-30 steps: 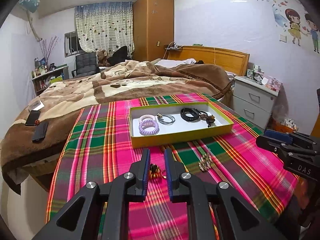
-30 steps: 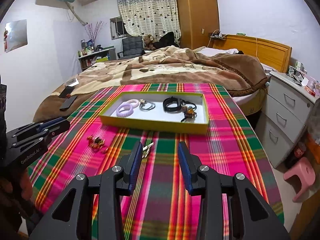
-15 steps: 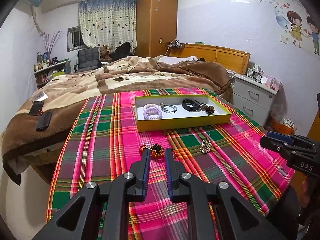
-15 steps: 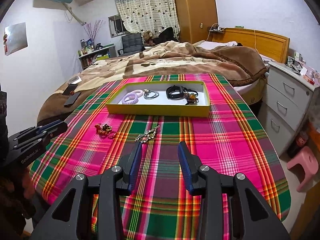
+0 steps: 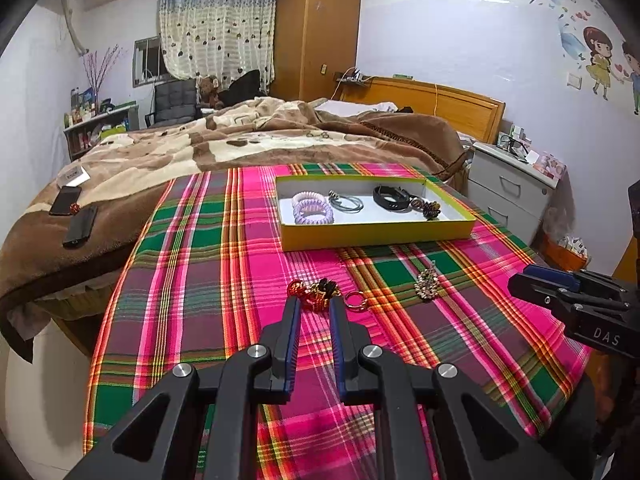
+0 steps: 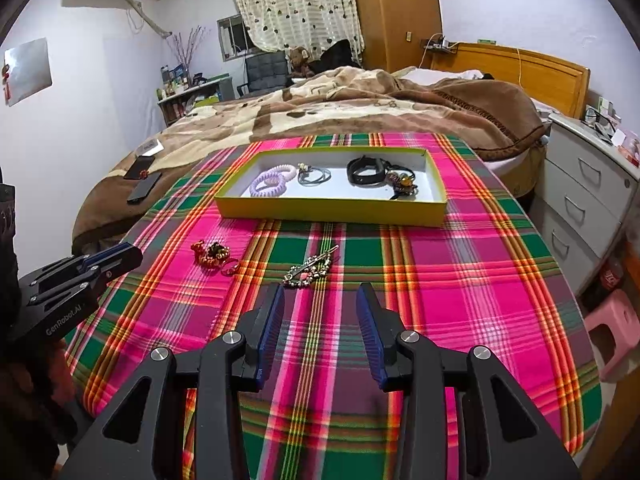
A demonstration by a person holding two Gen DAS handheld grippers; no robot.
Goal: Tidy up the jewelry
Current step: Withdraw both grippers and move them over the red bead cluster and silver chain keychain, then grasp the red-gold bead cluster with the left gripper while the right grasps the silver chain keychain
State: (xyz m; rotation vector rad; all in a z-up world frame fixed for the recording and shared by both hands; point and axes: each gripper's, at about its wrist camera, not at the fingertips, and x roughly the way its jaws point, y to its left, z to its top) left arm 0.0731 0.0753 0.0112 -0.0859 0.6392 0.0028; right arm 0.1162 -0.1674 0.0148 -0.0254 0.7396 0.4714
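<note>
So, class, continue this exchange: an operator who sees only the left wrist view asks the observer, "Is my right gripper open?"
Observer: Yes. The right gripper is wide open, with nothing between its fingers.
Operator: What is in front of it?
Observer: The silver clip lies on the cloth just beyond its fingertips.
Operator: Does my left gripper touch the red-gold piece?
Observer: Apparently not. Seen from the side, cloth shows between the left gripper and the red-gold piece.

We read "DAS" in pale letters on the black right tool [image 5: 520, 282], and "GenRobot.AI" in pale letters on the black left tool [image 6: 132, 255].
</note>
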